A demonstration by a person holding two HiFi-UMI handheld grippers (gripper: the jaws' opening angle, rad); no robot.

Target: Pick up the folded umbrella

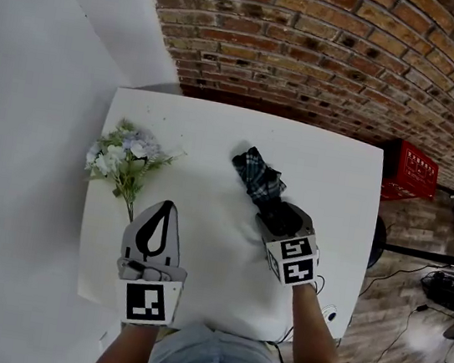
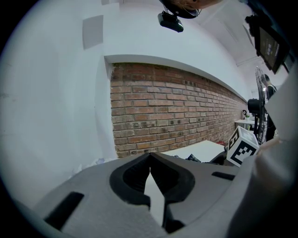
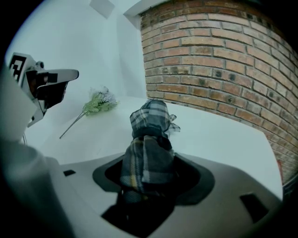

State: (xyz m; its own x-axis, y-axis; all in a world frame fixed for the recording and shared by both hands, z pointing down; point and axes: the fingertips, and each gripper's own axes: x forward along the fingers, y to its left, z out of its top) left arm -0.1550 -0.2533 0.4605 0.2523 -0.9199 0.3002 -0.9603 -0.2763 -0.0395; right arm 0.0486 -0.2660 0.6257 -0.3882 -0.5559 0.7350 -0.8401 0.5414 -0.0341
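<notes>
Fingers (image 3: 219,190) of right gripper (image 1: 280,220): closed round the near end of the folded umbrella (image 3: 148,139), plaid fabric filling the gap and touching both pads. Looks like a grip at the handle end, probably chosen for being nearest the person and for leaving the rest of the bundle free to come up. Points steeply down at it.

Left gripper (image 2: 150,160): tips together, nothing between, only a thin sliver of table showing lower down. Hangs above the near left part of the table, well apart from the umbrella. Seems parked out of the way, not needed for a one-handed pick.

Umbrella placement: flat on white table (image 1: 217,133), right of centre, running diagonally away from the right gripper, far end loose and ruffled. Not yet lifted, by the look of it.

Bunch of flowers (image 1: 125,157) at the left edge of the table, stems toward the person, well apart from the umbrella. No part in the task.

Surface: plain white, matte, squarish top. Unlikely to snag fabric.

Room: brick wall (image 1: 330,57) behind the far edge, white wall (image 1: 41,64) on the left, red crate (image 1: 410,170) against the brick past the right edge, dark equipment (image 1: 447,290) on the floor at right.

Risk guess: slipping in the pads, with soft cloth alone caught.
</notes>
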